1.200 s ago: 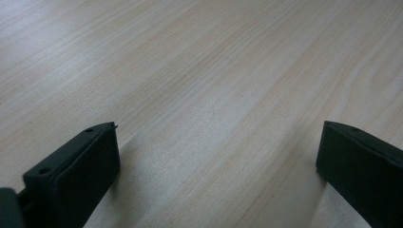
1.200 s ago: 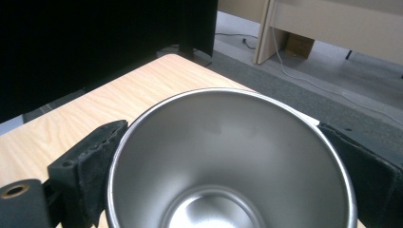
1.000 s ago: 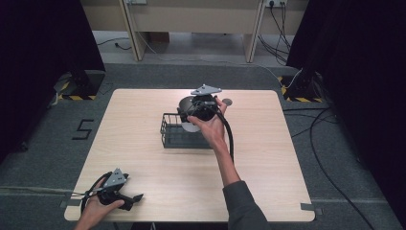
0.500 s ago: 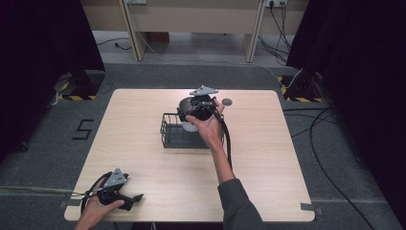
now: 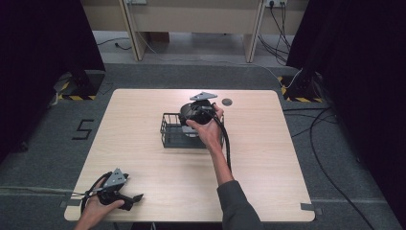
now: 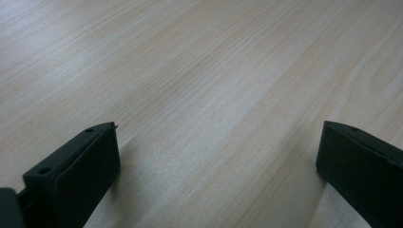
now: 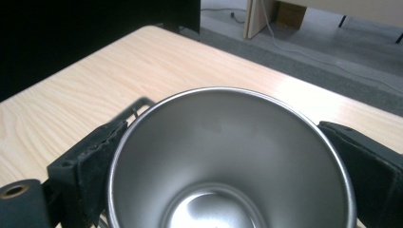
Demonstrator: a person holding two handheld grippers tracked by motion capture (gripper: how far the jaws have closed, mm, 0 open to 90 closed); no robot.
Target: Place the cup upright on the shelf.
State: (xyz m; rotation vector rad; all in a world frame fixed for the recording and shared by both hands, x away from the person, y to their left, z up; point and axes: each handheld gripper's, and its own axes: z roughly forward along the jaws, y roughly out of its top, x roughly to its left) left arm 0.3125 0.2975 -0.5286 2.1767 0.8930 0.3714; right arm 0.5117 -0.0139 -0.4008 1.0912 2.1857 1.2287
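Right claw grips steel cup

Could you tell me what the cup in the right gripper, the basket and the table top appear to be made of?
The cup looks like brushed stainless steel: silvery, with soft reflections and a thin bright rim. The basket seems to be black wire, probably coated metal, since its walls are thin open bars. The table top shows pale wood grain with a matte finish; whether it is solid wood or laminate, I cannot tell.

steel cup base cut off, basket partly hidden
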